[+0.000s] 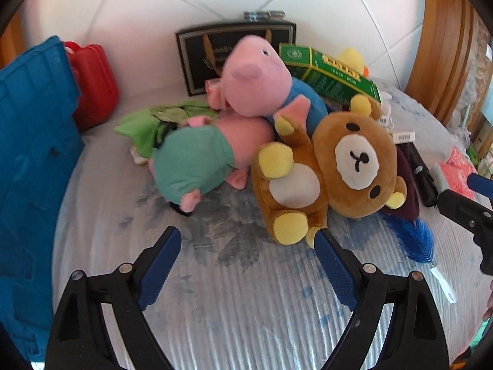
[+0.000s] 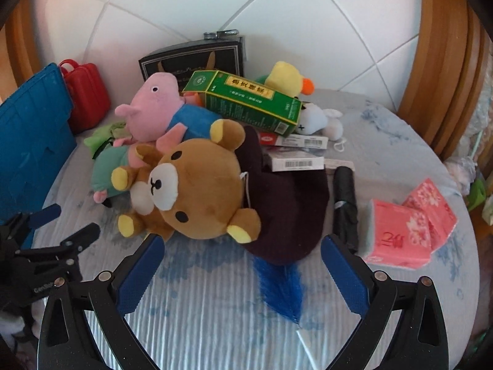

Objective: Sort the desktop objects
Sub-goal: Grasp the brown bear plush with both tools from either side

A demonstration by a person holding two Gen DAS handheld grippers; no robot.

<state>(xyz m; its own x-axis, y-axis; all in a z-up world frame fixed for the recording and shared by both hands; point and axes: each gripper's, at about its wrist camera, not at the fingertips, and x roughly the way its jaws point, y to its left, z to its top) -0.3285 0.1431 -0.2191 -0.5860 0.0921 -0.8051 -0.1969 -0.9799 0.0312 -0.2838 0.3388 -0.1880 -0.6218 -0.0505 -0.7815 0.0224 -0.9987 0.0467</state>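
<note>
My left gripper [image 1: 248, 240]: jaws wide apart, empty, over the pale quilted bedcover [image 1: 246, 308] | my right gripper [image 2: 243, 248]: jaws wide, empty | brown plush bear with yellow paws [image 1: 332, 175]: lying mid-pile, just beyond both | pink plush pig in blue shirt [image 2: 160, 111]: behind the bear | green cardboard carton [image 2: 246, 101]: atop the pile | blue plastic crate [image 1: 30, 154]: far left.

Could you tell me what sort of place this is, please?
Probably a bedroom: the things lie on a bed with a floral quilted cover, against a white padded headboard framed in wood, and plush toys like the brown bear are piled there.
</note>
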